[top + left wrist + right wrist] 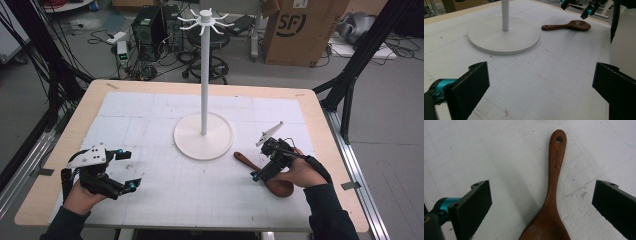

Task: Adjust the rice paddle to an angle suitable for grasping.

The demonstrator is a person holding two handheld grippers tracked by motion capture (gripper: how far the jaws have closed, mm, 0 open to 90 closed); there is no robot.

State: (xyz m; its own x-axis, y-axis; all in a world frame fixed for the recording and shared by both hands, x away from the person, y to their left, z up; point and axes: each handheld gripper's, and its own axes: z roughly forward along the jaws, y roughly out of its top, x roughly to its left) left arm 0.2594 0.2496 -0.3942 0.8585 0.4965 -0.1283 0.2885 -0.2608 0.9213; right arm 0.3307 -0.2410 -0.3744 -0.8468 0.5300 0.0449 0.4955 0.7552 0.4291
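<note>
A dark brown wooden spoon point(280, 186) lies flat on the white gridded mat point(150, 125), right of the stand. Its handle has a hanging hole and points toward the stand's base; the spoon point(552, 195) and the same spoon point(569, 26) look untouched. My right gripper point(262, 172) hovers just above the spoon, jaws wide apart on either side of the handle, pads clear of it. My left gripper point(129, 170) rests at the mat's front left, open and empty. A white stand point(204, 75) with hook arms at its top rises from a round base point(503, 38) at the mat's centre.
The mat covers a wooden table point(75, 120). Beyond the far edge stand a stool, computer boxes, cables and a cardboard box point(300, 30). A black frame post point(360, 55) slants at the right side.
</note>
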